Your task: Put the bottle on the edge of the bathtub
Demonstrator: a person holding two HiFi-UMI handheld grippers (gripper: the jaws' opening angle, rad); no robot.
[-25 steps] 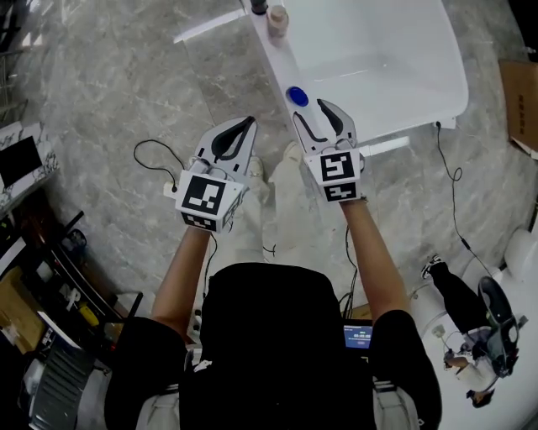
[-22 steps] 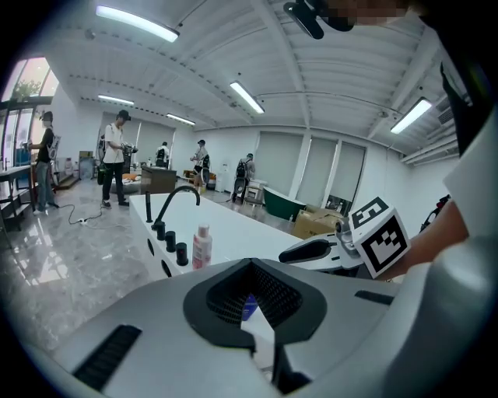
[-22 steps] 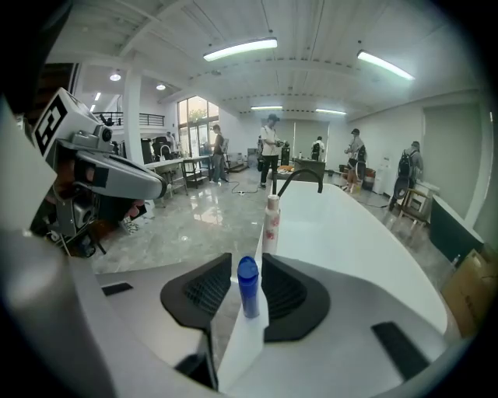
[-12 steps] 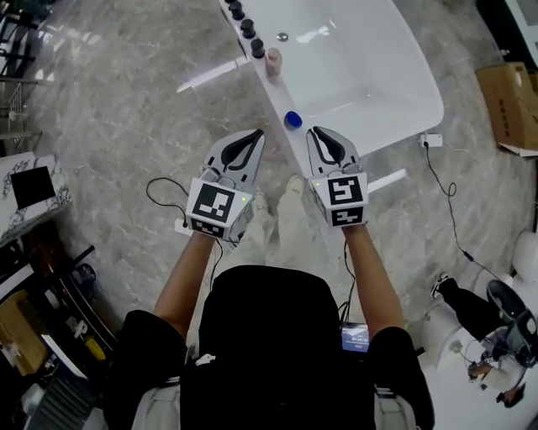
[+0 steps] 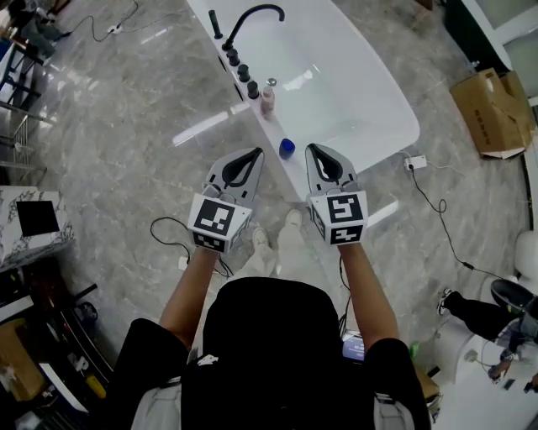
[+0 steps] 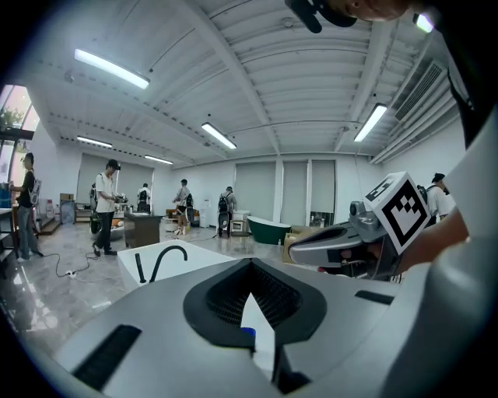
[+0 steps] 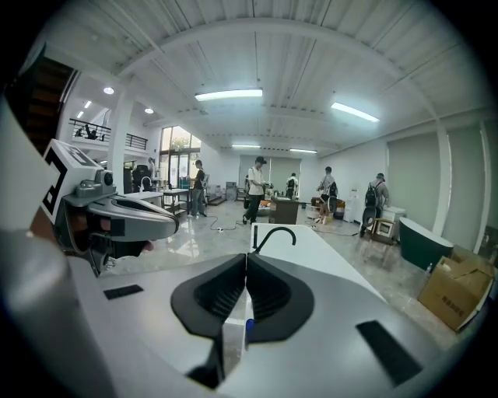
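Observation:
A white bathtub [image 5: 370, 101] fills the top of the head view. On its near edge stands a small bottle with a blue top [image 5: 287, 148], seen from above. Further along the same edge stands a pinkish bottle [image 5: 267, 97] with a silver cap. My left gripper [image 5: 255, 153] is shut and empty, just left of the tub's edge. The right gripper [image 5: 312, 149] is shut and empty too, a little to the right of the blue top and not touching it. In the gripper views, a sliver of blue [image 6: 247, 333] [image 7: 249, 322] shows through each pair of closed jaws.
A black faucet [image 5: 252, 17] and a row of black knobs [image 5: 239, 67] sit on the tub's edge beyond the bottles. A cardboard box [image 5: 492, 109] lies at the right, with a socket and cable [image 5: 414, 162] on the marble floor. Several people stand far off [image 7: 255, 186].
The right gripper's jaws have gone from open to shut with nothing in them. Both grippers have drawn back from the blue-topped bottle, and more of the tub and faucet shows.

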